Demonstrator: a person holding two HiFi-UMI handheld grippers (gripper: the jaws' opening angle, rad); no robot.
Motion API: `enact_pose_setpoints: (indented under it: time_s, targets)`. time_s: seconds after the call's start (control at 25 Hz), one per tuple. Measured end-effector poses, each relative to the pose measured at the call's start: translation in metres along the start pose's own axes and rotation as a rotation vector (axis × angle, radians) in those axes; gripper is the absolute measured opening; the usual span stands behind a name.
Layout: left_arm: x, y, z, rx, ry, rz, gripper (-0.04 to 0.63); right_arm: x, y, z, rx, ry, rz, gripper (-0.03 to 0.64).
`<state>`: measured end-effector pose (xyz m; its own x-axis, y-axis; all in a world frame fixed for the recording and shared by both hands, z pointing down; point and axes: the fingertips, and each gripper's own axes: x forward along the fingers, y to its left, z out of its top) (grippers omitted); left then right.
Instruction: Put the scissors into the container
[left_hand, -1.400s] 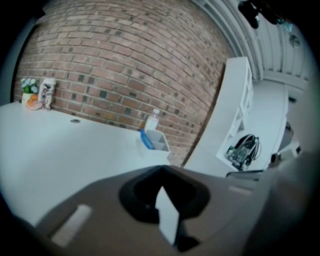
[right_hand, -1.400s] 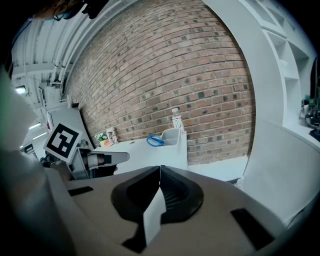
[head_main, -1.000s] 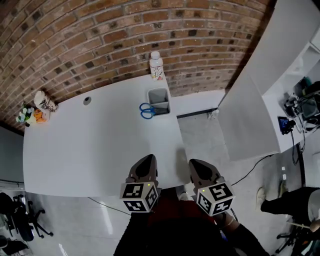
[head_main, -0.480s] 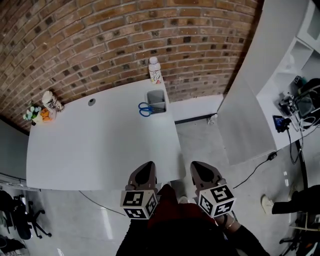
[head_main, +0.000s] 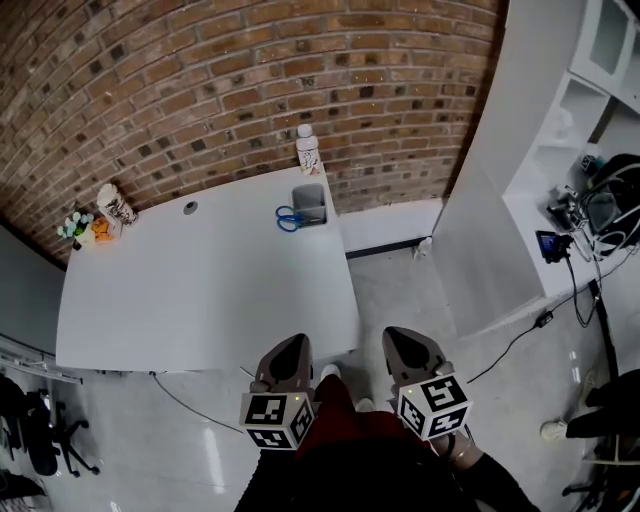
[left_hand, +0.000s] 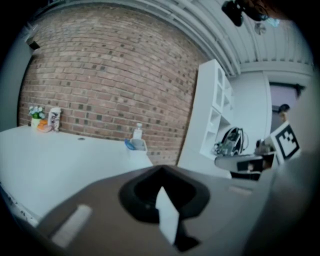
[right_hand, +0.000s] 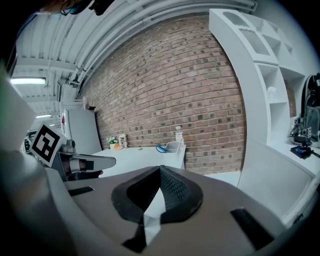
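Blue-handled scissors (head_main: 287, 217) stick out of the left side of a grey container (head_main: 311, 206) at the far right corner of the white table (head_main: 200, 290). Both are small and far off in the left gripper view, scissors (left_hand: 129, 145) against container (left_hand: 139, 146), and in the right gripper view, scissors (right_hand: 160, 148) and container (right_hand: 173, 147). My left gripper (head_main: 290, 346) and right gripper (head_main: 405, 340) hang side by side over the floor, short of the table's near edge. Each is shut with nothing in it, as the left gripper (left_hand: 160, 172) and right gripper (right_hand: 161, 170) show close up.
A white bottle (head_main: 308, 150) stands behind the container by the brick wall. A patterned cup (head_main: 117, 204) and small ornaments (head_main: 80, 226) sit at the table's far left corner. White shelving (head_main: 590, 60) with gear and cables is at the right; an office chair (head_main: 40, 440) at lower left.
The table and container have shrunk and slid away in the head view as the person backed off. Both grippers, earlier over the table's near edge, now hang over the floor, still shut.
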<state>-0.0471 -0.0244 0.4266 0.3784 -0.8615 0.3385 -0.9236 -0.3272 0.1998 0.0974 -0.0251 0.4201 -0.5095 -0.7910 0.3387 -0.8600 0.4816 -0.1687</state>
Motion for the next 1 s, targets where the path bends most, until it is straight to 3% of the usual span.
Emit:
enact_pose_setpoints:
  time_s: [1.0]
  targets:
    - [-0.049,-0.026,0.01,0.014,-0.08,0.057,0.003,-0.048,-0.006,0.003,-0.006,-0.064,0.049,0.008]
